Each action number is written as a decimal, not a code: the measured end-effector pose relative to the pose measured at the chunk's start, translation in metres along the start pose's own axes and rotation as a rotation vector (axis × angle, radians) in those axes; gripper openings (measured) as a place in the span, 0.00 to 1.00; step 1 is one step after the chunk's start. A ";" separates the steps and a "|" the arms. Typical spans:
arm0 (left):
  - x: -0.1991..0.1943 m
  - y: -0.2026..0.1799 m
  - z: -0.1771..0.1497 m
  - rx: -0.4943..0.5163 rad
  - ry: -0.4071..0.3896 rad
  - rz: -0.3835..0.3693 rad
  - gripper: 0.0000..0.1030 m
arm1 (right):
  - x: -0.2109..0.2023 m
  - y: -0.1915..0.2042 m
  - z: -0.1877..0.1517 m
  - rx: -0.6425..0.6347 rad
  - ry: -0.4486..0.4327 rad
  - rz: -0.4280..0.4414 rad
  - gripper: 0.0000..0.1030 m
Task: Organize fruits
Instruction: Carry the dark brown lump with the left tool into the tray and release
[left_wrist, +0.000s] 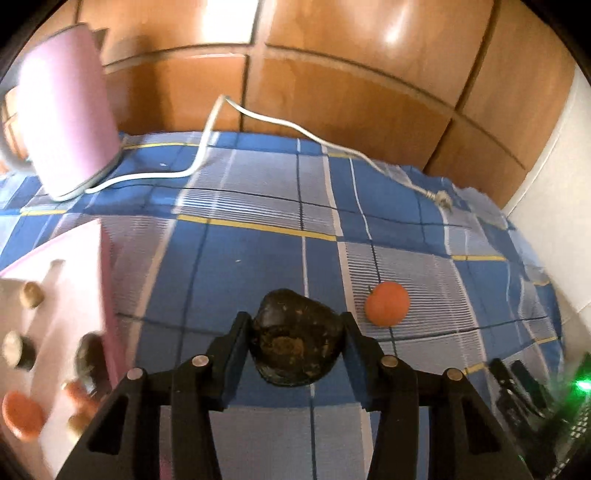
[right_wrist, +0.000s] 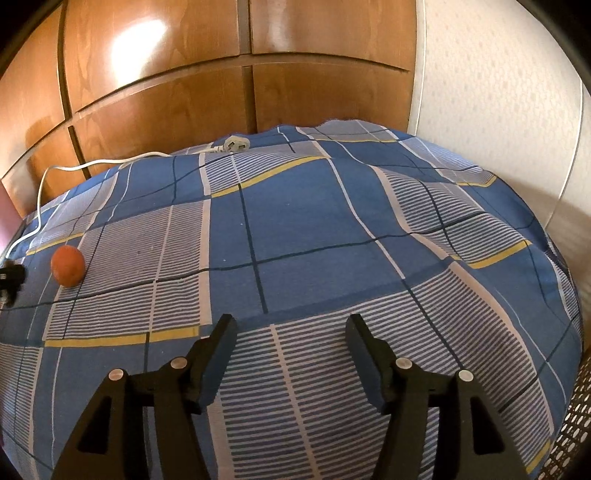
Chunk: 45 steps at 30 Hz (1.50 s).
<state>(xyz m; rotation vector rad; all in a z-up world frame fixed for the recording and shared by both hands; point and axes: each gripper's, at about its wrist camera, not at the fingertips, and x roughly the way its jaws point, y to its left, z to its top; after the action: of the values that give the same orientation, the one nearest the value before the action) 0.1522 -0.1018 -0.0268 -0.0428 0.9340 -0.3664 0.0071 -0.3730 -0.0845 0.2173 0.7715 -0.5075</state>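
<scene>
Left gripper (left_wrist: 295, 325): the jaws are clamped on a dark, rough-skinned fruit (left_wrist: 295, 343), which sits between the two black fingers, touching both, above the blue plaid cloth (left_wrist: 258, 258). Whether the fruit touches the cloth cannot be told.

To the left of this gripper, a pink box (left_wrist: 59, 295) stands on the cloth. It contains several blurred round items, some orange and some brownish; their type cannot be told.

Just beyond and to the right of the held fruit, an orange fruit (left_wrist: 388, 303) rests on the cloth, apart from the gripper. In the right wrist view the same orange fruit (right_wrist: 68, 266) lies at the far left.

Right gripper (right_wrist: 291, 332): the jaws are spread wide with nothing between them, above the striped part of the cloth.

Farther back, a pink appliance (left_wrist: 66, 118) stands at the left. A white cable (left_wrist: 258, 118) runs from its base across the cloth and ends in a white plug (right_wrist: 236, 144) near the far edge. Behind the cloth stands a glossy wooden panelled wall (left_wrist: 332, 74).
</scene>
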 end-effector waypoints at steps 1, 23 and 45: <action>-0.008 0.003 -0.002 -0.010 -0.012 -0.002 0.47 | 0.000 0.000 0.000 -0.001 0.000 -0.001 0.61; -0.114 0.172 -0.051 -0.421 -0.176 0.163 0.47 | -0.001 0.002 -0.001 -0.019 -0.007 -0.017 0.60; -0.064 0.181 -0.039 -0.364 -0.092 0.224 0.50 | 0.000 0.002 -0.001 -0.027 -0.007 -0.027 0.60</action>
<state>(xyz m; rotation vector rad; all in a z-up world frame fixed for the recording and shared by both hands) 0.1394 0.0930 -0.0356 -0.2831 0.8938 0.0162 0.0074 -0.3704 -0.0850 0.1803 0.7750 -0.5233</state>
